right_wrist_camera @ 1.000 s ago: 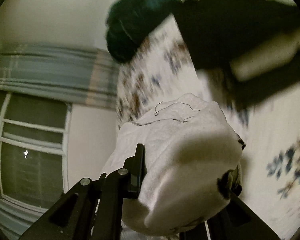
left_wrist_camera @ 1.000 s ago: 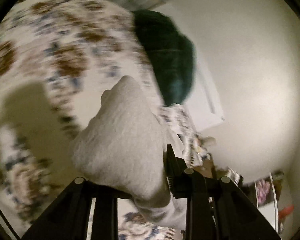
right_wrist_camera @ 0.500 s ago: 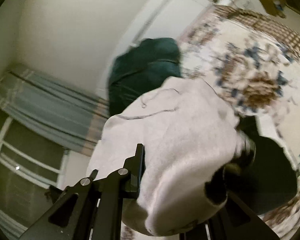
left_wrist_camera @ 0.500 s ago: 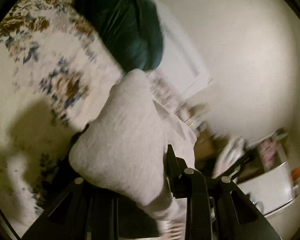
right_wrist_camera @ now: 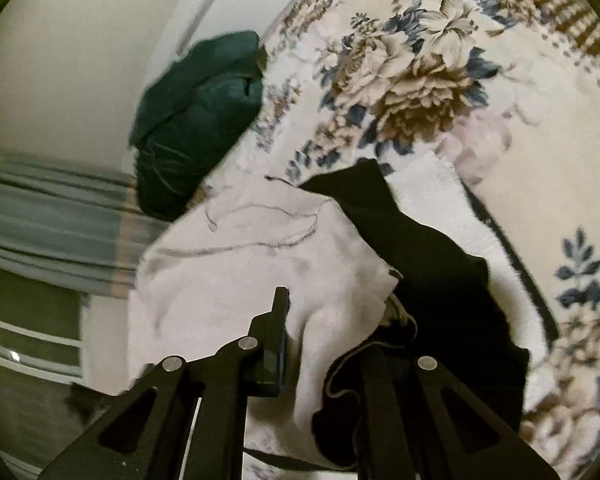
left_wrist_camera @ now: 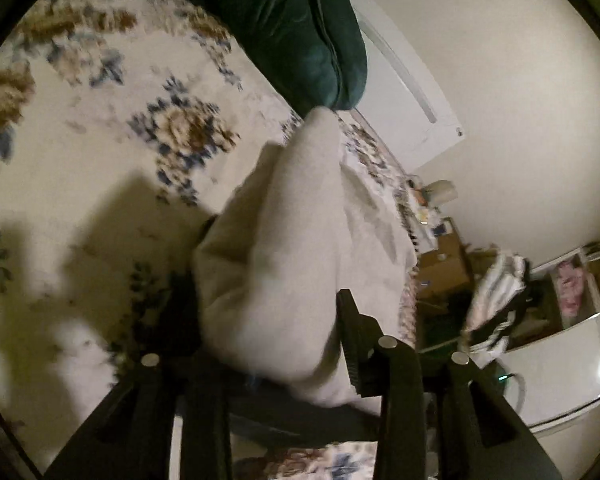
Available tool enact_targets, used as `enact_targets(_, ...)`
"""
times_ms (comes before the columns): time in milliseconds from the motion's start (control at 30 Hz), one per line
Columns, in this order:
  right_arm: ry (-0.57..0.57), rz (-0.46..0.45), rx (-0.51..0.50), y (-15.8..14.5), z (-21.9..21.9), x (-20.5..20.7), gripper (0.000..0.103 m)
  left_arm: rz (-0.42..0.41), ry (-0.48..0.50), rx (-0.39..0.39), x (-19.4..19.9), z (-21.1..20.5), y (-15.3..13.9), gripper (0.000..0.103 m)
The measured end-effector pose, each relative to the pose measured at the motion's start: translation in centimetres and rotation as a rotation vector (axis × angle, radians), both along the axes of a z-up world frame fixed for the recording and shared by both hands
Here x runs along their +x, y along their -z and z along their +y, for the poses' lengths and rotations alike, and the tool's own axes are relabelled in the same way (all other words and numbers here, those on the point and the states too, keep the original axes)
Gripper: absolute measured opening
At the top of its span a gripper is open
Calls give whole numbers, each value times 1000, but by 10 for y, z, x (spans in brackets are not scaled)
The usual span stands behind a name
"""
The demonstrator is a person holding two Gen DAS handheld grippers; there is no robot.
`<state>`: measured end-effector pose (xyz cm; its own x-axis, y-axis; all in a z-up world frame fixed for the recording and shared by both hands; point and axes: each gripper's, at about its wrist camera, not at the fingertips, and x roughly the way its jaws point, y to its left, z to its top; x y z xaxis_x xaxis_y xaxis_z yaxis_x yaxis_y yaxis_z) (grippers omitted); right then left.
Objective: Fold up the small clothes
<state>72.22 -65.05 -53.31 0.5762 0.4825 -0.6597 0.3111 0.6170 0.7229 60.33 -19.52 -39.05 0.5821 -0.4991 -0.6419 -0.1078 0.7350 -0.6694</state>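
A small white fleecy garment with a black side (left_wrist_camera: 284, 248) fills the middle of the left wrist view, bunched up between the fingers of my left gripper (left_wrist_camera: 268, 344), which is shut on it. In the right wrist view the same garment (right_wrist_camera: 236, 280) shows its white inside with loose dark threads and a black part (right_wrist_camera: 432, 280) draped to the right. My right gripper (right_wrist_camera: 328, 344) is shut on it. The garment hangs over the floral bedspread (right_wrist_camera: 420, 80).
A dark green pillow (left_wrist_camera: 292, 28) lies at the far end of the bed, also in the right wrist view (right_wrist_camera: 192, 120). A white door (left_wrist_camera: 404, 104) and cluttered shelves (left_wrist_camera: 500, 300) stand right of the bed. A curtained window (right_wrist_camera: 40, 240) is at left.
Both grippers have swung with the garment held between them; the view has turned towards the bed. The black part of the garment now hangs out to the right in the right wrist view.
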Motion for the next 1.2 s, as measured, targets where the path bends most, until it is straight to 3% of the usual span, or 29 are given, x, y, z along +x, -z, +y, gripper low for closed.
enact_targets(33, -1, 18, -50, -4, 4, -5, 38, -5, -5, 32, -4, 0, -6, 30)
enact_targets(67, -1, 28, -99, -9, 7, -8, 46, -13, -1, 83, -10, -1, -17, 31)
enact_targets(133, 1, 23, -259, -33, 16, -22, 73, -31, 7, 212, -19, -4, -33, 47)
enact_targets(200, -2, 34, -396, -50, 26, -36, 90, -46, 15, 405, -29, -11, -53, 90)
enact_targets(333, -5, 60, -653, -90, 57, -78, 103, -80, 68, 595, -52, -24, -87, 94)
enact_targets(433, -2, 65, -757, -121, 78, -111, 103, -73, 87, 657, -73, -28, -108, 94)
enact_targets(633, -17, 17, -795, -197, 106, -175, 103, -111, 113, 732, -130, -33, -162, 94)
enact_targets(967, -10, -120, -883, -342, 146, -305, 103, -190, 138, 759, -227, -19, -245, 94)
enact_targets(1200, 23, -196, -908, -425, 193, -425, 103, -259, 189, 775, -307, -1, -291, 94)
